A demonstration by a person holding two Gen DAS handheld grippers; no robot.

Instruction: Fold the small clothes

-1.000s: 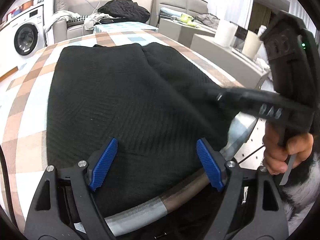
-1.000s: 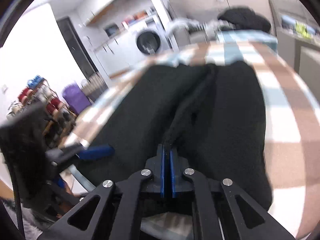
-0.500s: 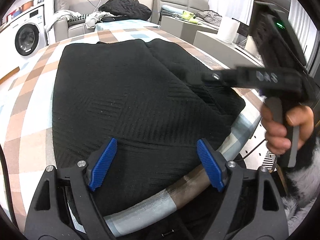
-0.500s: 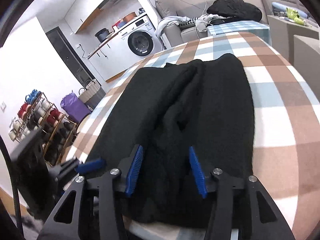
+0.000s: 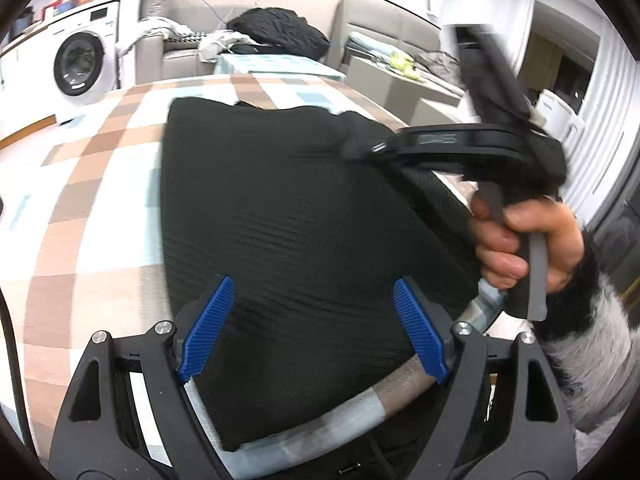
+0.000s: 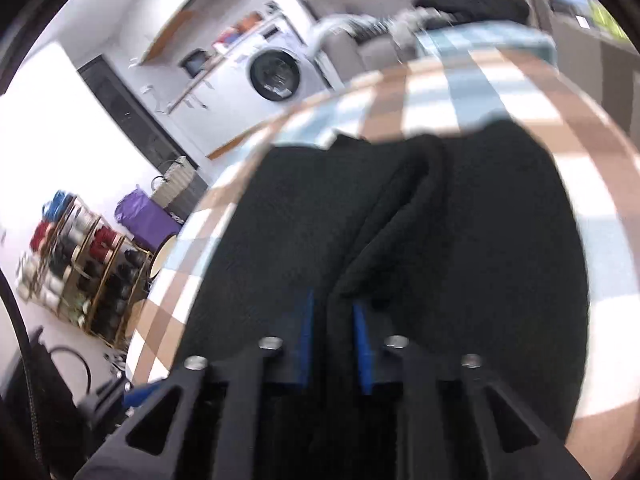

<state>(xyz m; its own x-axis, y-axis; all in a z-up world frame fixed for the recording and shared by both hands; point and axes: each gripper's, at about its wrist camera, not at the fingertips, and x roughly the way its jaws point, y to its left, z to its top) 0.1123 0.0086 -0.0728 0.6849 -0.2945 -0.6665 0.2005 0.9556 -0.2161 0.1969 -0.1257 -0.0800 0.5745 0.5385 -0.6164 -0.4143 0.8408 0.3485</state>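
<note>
A black knit garment lies spread on the round checked table. My left gripper is open, its blue pads hovering over the garment's near edge, holding nothing. My right gripper has its blue pads closed onto a raised fold of the same garment; the fold runs away from the pads as a ridge. In the left wrist view the right gripper's body reaches in from the right over the garment's far right part, with the hand on its handle.
The table's taped rim curves just below the left gripper. A washing machine and a sofa with piled clothes stand beyond the table. A shelf rack and a purple bag sit on the floor to the left.
My right gripper was shut, opened half a second ago, and has now closed on a fold farther up the garment. My left gripper stayed open at the near edge.
</note>
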